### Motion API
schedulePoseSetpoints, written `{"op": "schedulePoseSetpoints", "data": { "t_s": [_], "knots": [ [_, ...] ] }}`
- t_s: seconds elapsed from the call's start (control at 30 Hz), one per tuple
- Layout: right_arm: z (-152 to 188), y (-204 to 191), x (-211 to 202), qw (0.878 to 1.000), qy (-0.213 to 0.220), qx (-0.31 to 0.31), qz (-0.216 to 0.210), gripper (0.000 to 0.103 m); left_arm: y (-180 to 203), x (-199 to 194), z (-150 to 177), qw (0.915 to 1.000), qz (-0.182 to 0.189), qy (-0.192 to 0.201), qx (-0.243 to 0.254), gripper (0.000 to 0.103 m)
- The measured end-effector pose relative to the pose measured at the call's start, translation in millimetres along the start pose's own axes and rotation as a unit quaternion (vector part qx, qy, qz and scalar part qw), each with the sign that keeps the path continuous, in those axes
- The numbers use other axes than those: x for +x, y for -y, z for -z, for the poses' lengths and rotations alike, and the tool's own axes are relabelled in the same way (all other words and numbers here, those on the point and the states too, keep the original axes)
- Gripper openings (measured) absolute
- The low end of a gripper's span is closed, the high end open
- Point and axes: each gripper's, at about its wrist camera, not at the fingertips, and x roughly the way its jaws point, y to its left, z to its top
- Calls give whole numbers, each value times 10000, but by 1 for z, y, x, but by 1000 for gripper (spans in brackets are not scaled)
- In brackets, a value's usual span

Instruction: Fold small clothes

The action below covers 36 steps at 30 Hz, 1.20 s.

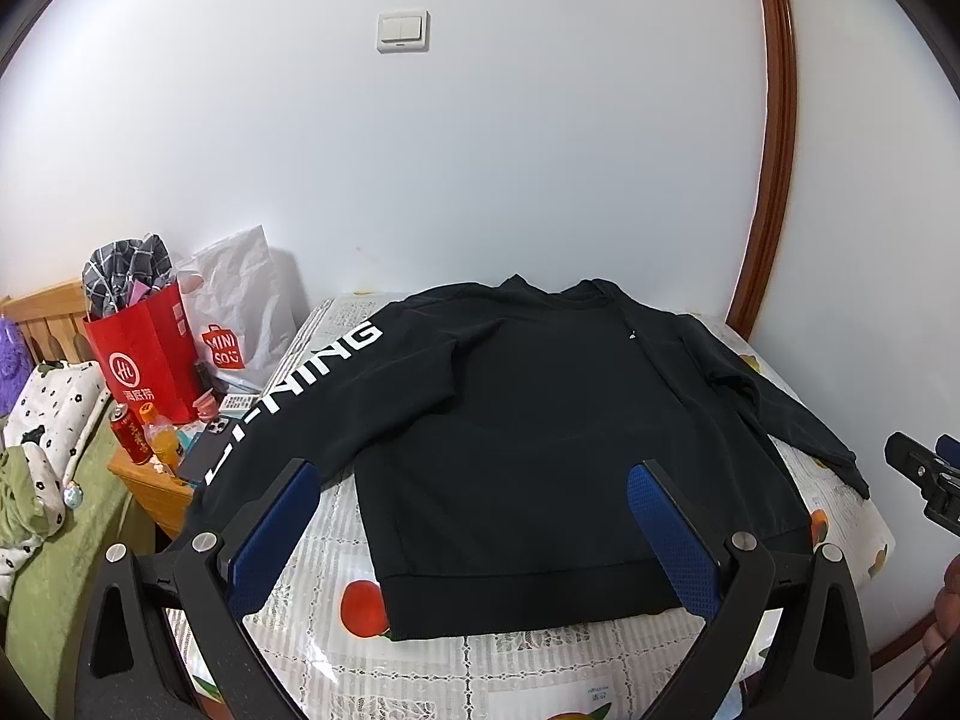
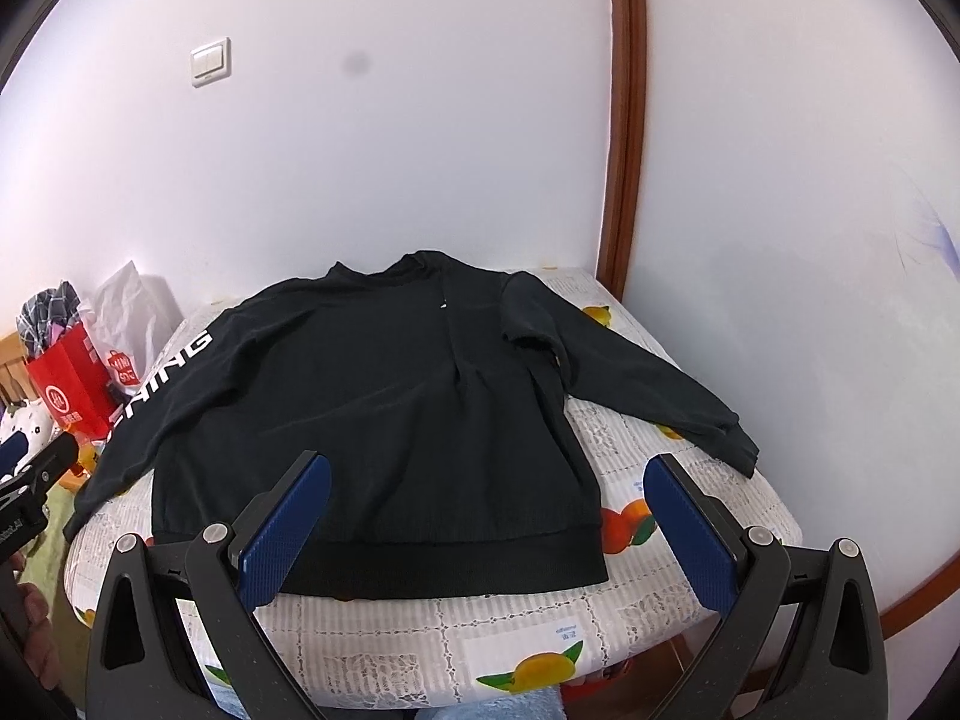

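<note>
Item: black Li-Ning sweatshirt (image 1: pixel 528 420), long-sleeved, laid flat and face up on a small desk (image 1: pixel 456 654) covered with a fruit-print oilcloth. Collar points to the wall, ribbed hem (image 2: pixel 432 564) lies along the near edge. The lettered sleeve (image 1: pixel 300 396) runs down the left side and hangs a little past the desk edge; the plain sleeve (image 2: pixel 648 378) angles out to the right, cuff resting near the right rim.

Left claw (image 1: pixel 474 474): spread wide, holding nothing, hovering above the hem on the left half of the garment.

Right claw (image 2: pixel 489 468): spread wide, holding nothing, hovering over the hem's right end; its right finger stands over bare oilcloth.

Surroundings: red paper bag (image 1: pixel 147 354) and white Miniso bag (image 1: pixel 240 312) on a wooden nightstand to the left, with a red can (image 1: pixel 129 435) and an orange drink bottle (image 1: pixel 159 432); light switch (image 1: pixel 403 31) on the wall.

Step in hand, as judged: spreading is done and no fold has begun; the garment shows no folded edge. A slight ridge runs down the chest right of centre, possibly a crease or a seam, hard to tell.

Next move calls for: each claw lowered onto a sleeve or shoulder, closed on a single layer of cloth, then carried inward across the body.
</note>
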Motion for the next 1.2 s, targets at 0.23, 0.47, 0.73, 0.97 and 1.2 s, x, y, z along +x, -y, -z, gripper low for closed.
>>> {"op": "schedulePoseSetpoints", "data": {
  "t_s": [0.23,0.47,0.73,0.97,1.2],
  "knots": [
    [-1,2,9,10000,-78,17,-24,102,-3,11,-2,9997,142,-164,-139,103],
    [-2,7,23,9999,-149,15,36,102,-13,41,-2,9982,145,-493,-318,103],
    [-3,15,67,9989,-452,37,-114,102,-57,92,15,9884,271,-1083,-1032,102],
    [10,-10,116,9973,-557,-183,-435,88,-123,130,54,9697,-95,-1415,-1988,92],
    [15,-39,164,9927,-1004,-304,-598,82,-173,167,85,9443,199,-1588,-2875,79]
  ]
}}
